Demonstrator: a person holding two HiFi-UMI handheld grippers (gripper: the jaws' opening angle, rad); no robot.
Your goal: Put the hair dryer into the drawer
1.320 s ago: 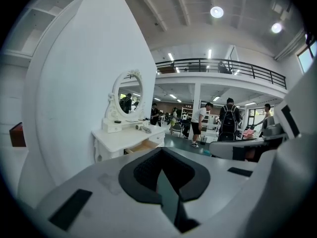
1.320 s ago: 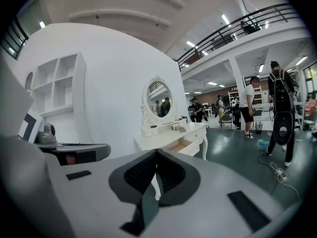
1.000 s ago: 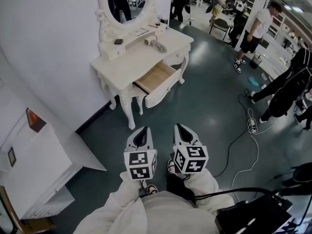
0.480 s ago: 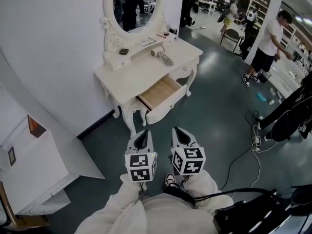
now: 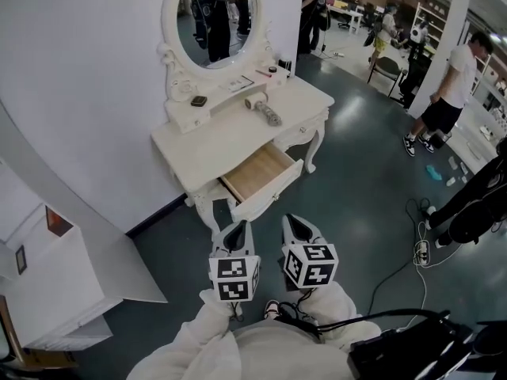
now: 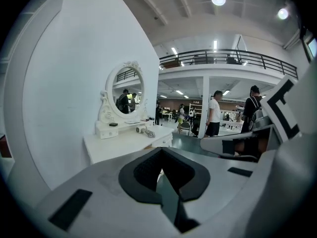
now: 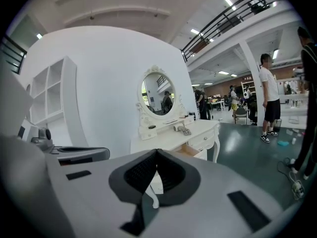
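Observation:
A white hair dryer (image 5: 263, 108) with a grey handle lies on the white vanity table (image 5: 206, 142), below the oval mirror (image 5: 215, 14). The table's drawer (image 5: 258, 176) stands pulled out, and its wooden inside shows nothing in it. My left gripper (image 5: 238, 226) and right gripper (image 5: 294, 222) hang side by side over the dark floor, short of the drawer front, both shut with nothing in them. In the left gripper view the hair dryer (image 6: 147, 132) shows far ahead on the table. In the right gripper view the hair dryer (image 7: 182, 128) lies above the open drawer (image 7: 188, 150).
A small black thing (image 5: 198, 100) and flat items sit on the vanity's raised shelf. A white cabinet (image 5: 55, 279) stands at the left. Cables (image 5: 416, 248) trail over the floor at the right, near several people (image 5: 447, 93). A black case (image 5: 408, 347) lies at the lower right.
Both grippers have moved forward together toward the vanity, staying shut. The table and its open drawer now sit nearer to the jaws in the head view.

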